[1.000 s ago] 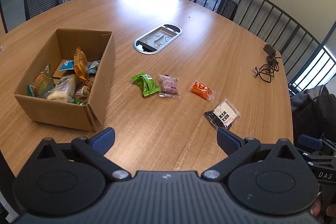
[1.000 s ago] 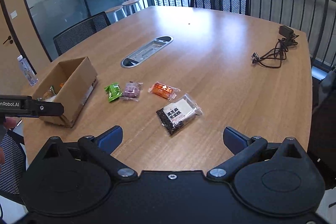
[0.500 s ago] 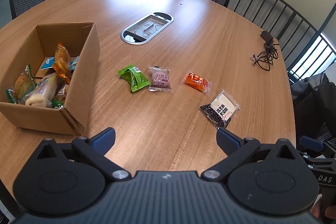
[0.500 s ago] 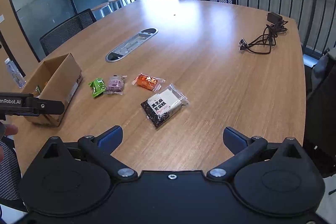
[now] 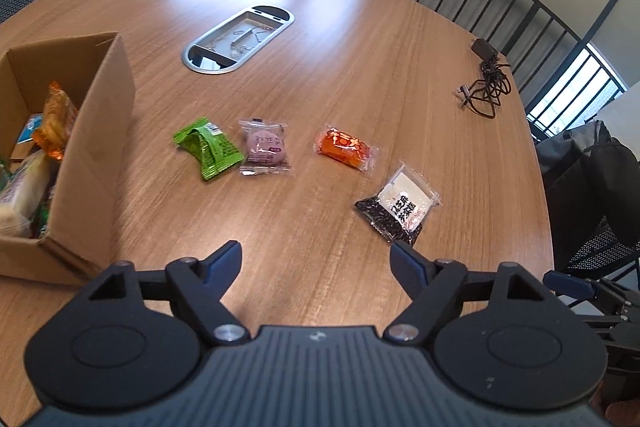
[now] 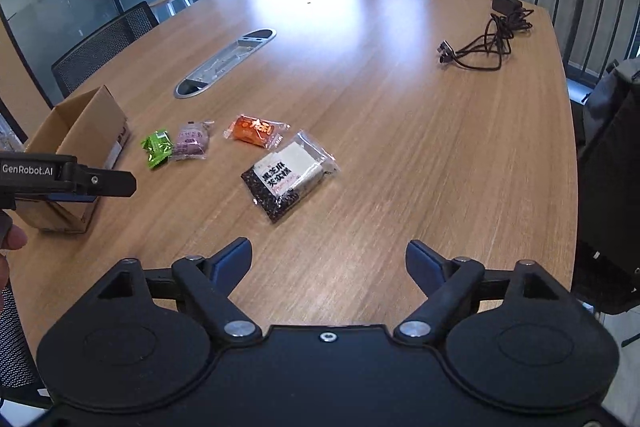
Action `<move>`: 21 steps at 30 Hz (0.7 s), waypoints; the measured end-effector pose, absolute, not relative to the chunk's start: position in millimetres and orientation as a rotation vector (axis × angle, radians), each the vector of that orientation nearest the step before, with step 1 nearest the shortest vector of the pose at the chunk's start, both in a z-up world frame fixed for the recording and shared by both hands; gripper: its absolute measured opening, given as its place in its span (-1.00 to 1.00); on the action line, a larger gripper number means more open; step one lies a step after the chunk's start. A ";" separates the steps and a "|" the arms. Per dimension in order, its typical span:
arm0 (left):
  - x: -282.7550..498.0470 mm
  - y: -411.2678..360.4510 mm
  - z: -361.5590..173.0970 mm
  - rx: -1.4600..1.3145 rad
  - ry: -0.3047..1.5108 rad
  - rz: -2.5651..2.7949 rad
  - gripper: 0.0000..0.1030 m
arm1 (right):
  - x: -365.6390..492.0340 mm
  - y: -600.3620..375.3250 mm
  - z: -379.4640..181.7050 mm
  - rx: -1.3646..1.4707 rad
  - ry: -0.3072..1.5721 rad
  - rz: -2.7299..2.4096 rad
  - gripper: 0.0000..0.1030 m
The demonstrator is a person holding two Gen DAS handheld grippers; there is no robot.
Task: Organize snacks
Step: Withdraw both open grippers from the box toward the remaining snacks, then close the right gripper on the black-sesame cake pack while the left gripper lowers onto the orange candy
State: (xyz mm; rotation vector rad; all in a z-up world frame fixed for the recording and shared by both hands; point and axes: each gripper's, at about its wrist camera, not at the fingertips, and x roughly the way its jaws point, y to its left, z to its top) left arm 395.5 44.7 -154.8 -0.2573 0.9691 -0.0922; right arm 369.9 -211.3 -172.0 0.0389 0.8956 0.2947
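Several snack packets lie in a row on the wooden table: a green one (image 5: 208, 148) (image 6: 157, 147), a purple one (image 5: 265, 147) (image 6: 191, 142), an orange one (image 5: 345, 147) (image 6: 256, 131) and a black-and-white one (image 5: 398, 207) (image 6: 287, 175). A cardboard box (image 5: 100, 131) (image 6: 86, 131) at the left holds several snacks. My left gripper (image 5: 316, 259) is open and empty, above the table in front of the row. My right gripper (image 6: 329, 259) is open and empty, nearest the black-and-white packet. The left gripper also shows from the side in the right wrist view (image 6: 96, 181).
A metal cable hatch (image 5: 239, 39) (image 6: 225, 62) is set in the table's middle. A black charger with cable (image 5: 486, 85) (image 6: 492, 35) lies at the far right. Mesh chairs and a railing ring the table. A dark bag (image 5: 592, 179) sits on a chair at the right.
Both grippers have moved forward and to the right, closer to the packets. The box has slid toward the left edge of the left wrist view. Both jaws stay open.
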 end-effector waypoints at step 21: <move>470.7 31.6 -188.7 -0.262 1.022 -0.175 0.07 | 412.4 -194.4 -196.6 0.129 0.947 0.239 0.23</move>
